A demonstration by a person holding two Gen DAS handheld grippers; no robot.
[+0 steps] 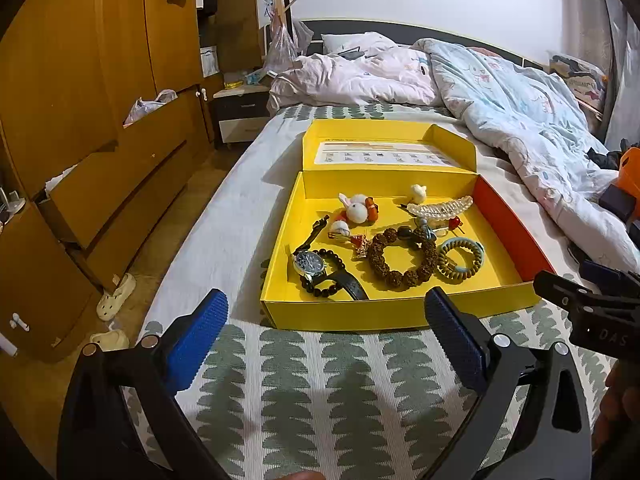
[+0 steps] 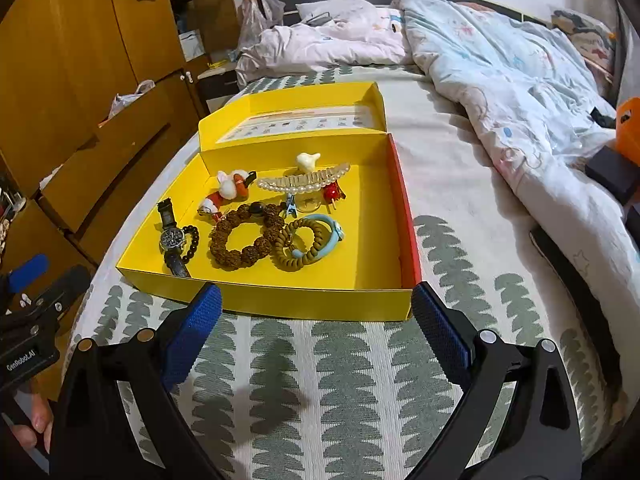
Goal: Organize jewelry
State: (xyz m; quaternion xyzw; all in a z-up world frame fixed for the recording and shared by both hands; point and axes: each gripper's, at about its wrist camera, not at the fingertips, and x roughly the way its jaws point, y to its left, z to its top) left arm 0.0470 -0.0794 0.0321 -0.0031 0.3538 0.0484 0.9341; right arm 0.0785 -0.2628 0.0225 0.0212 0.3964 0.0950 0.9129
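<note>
Presently both the left gripper (image 1: 326,316) and right gripper (image 2: 316,310) stood wide and empty before the yellow box (image 2: 280,300) on the bed (image 2: 460,200); the jewelry lay inside, overlapping; the beaded bracelet (image 2: 242,238) touched the coil band (image 2: 298,248), so one grasp risked dragging both.

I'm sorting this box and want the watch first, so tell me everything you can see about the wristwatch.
The wristwatch lies flat, dial up, in the near left part of the yellow box. It has a round silvery case, a dark dial with subdials, and a dark, leather-looking strap stretched out, one end towards the front wall. A black bead bracelet lies against it, looping around the case side. Neither gripper touches it.
</note>
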